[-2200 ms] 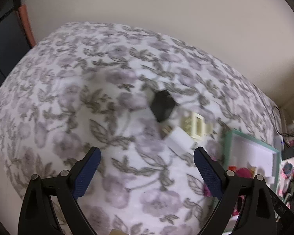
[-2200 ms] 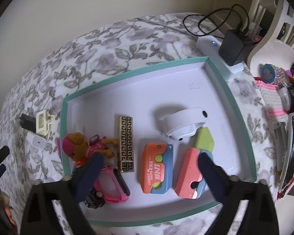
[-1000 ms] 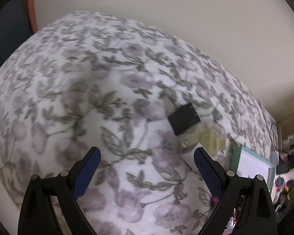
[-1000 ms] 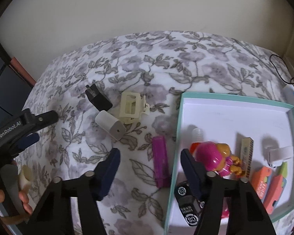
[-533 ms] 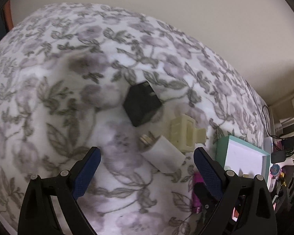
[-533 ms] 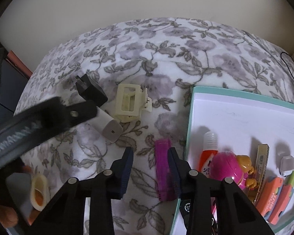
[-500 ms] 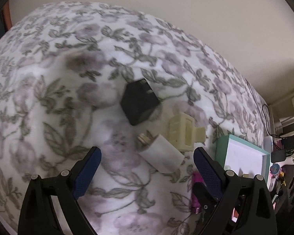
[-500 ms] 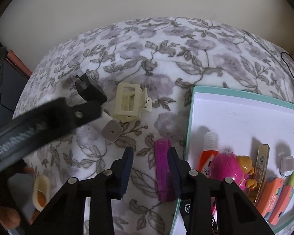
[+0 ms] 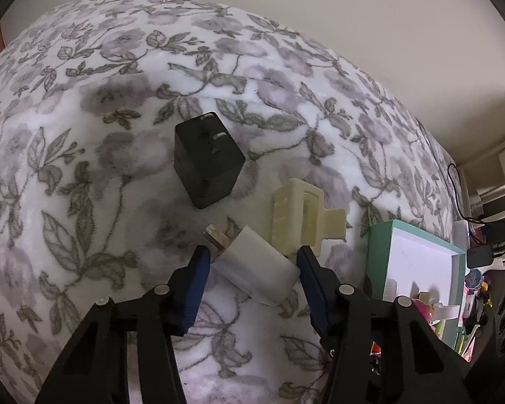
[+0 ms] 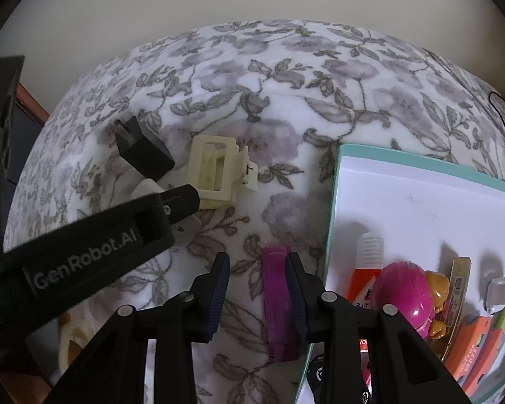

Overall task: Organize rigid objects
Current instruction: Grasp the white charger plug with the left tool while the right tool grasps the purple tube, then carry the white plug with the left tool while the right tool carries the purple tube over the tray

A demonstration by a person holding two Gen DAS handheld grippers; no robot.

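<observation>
Left gripper: the left gripper (image 9: 250, 262) sits low over the white charger (image 9: 257, 271), its blue pads apart on either side of the body. I cannot tell whether they touch it yet.
Right gripper: the right gripper (image 10: 257, 269) has its jaws apart around the top end of the purple comb-like bar (image 10: 279, 303). The right pad looks close against it and the left pad stands off.
Where things lie: both pieces rest on the floral blanket (image 9: 84, 134), left of the teal-rimmed tray (image 10: 421, 171). The black plug adapter (image 9: 207, 158) and cream hair claw (image 9: 299, 217) lie just beyond the white charger.
Step in hand: judging by the poses, each hand is about to close on its own piece, bound for the tray.
Doing it well: the left should press on the charger's flat sides, away from the metal prongs (image 9: 215, 235), and avoid catching the claw that sits just beside it. The right should centre the bar between its pads before closing, or it may swivel out.
Materials: charger and adapter are smooth, hard plastic blocks and likely slippery. The claw is ribbed and open-framed. The bar is thin, long and glossy.
Surface: the blanket is plush and yielding, so pieces may sink or tip under a push.
Tray: it holds a pink-helmeted toy figure (image 10: 404, 293), a red tube (image 10: 367, 269) and orange pieces (image 10: 478, 353), with its far half bare.
</observation>
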